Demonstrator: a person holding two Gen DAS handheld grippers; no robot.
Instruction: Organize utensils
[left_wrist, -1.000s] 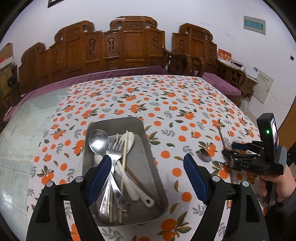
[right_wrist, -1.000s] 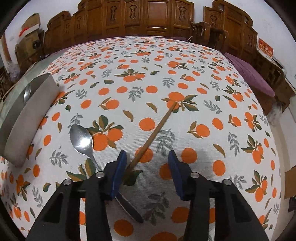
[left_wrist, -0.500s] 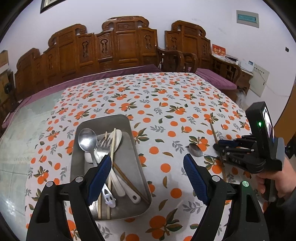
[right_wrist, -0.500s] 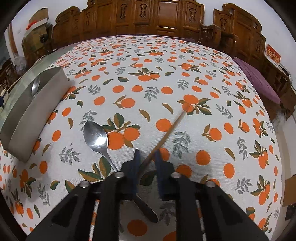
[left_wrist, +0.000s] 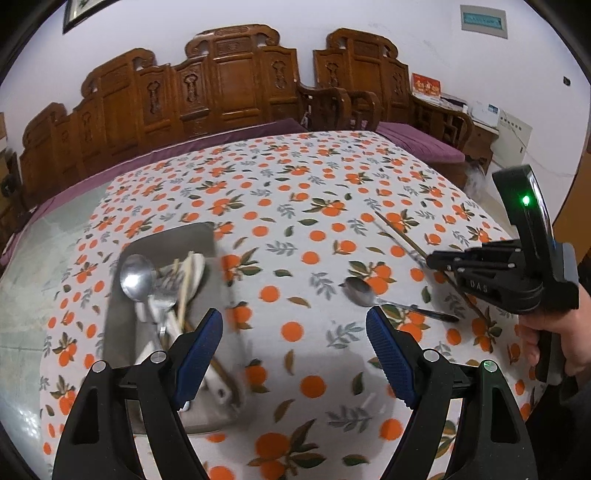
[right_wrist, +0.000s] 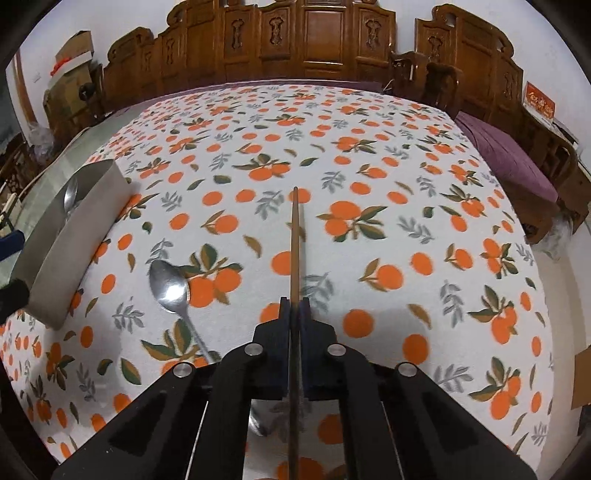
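Note:
My right gripper (right_wrist: 294, 306) is shut on a brown wooden chopstick (right_wrist: 295, 240) that points straight ahead, lifted off the orange-print tablecloth. A metal spoon (right_wrist: 170, 284) lies on the cloth just to its left. In the left wrist view the right gripper (left_wrist: 430, 260) holds the chopstick (left_wrist: 397, 232), and the spoon (left_wrist: 364, 293) lies in front of it. My left gripper (left_wrist: 295, 350) is open and empty, just right of the metal tray (left_wrist: 173, 240), which holds a spoon, a fork, chopsticks and white spoons.
The tray (right_wrist: 74, 236) stands at the left in the right wrist view. Carved wooden chairs (left_wrist: 229, 85) line the far side of the table. A purple cushioned bench (right_wrist: 506, 155) is at the right.
My right gripper has shut on the chopstick and lifted it, so that it now points straight ahead. My left gripper has shifted right, away from above the tray.

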